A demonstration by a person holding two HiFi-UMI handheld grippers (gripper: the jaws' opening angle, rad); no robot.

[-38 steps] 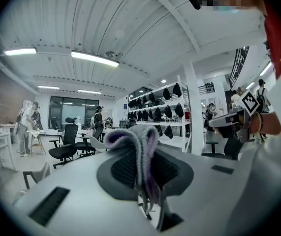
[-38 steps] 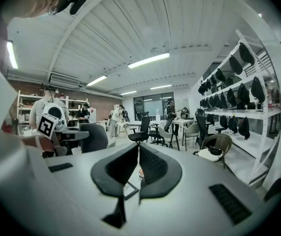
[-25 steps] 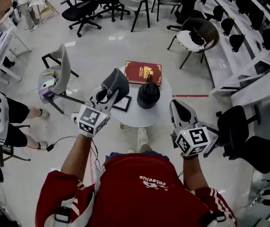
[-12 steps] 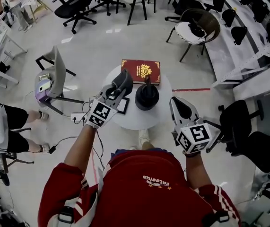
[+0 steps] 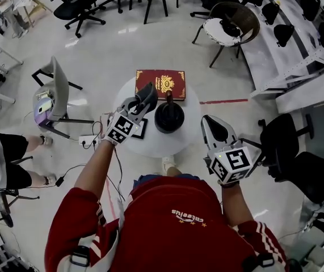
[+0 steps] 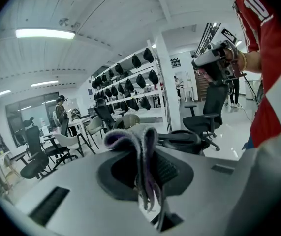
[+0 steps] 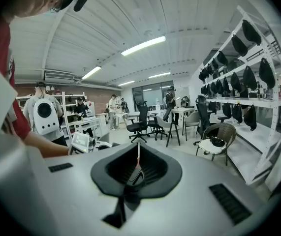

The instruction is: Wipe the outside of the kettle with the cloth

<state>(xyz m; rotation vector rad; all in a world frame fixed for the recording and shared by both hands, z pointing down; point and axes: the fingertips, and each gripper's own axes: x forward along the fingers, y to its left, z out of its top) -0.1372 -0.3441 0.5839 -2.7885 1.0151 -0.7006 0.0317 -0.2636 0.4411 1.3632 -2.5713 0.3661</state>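
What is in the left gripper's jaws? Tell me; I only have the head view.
Observer: The left gripper is shut on a folded grey-purple cloth, which pokes out past the jaws.
Operator: Give me the right one.
Observer: The right gripper has its jaws together with nothing between them.
Operator: Report whether the left gripper view shows the kettle.
Observer: It does not. It faces shelves and an office chair; the kettle is outside it.
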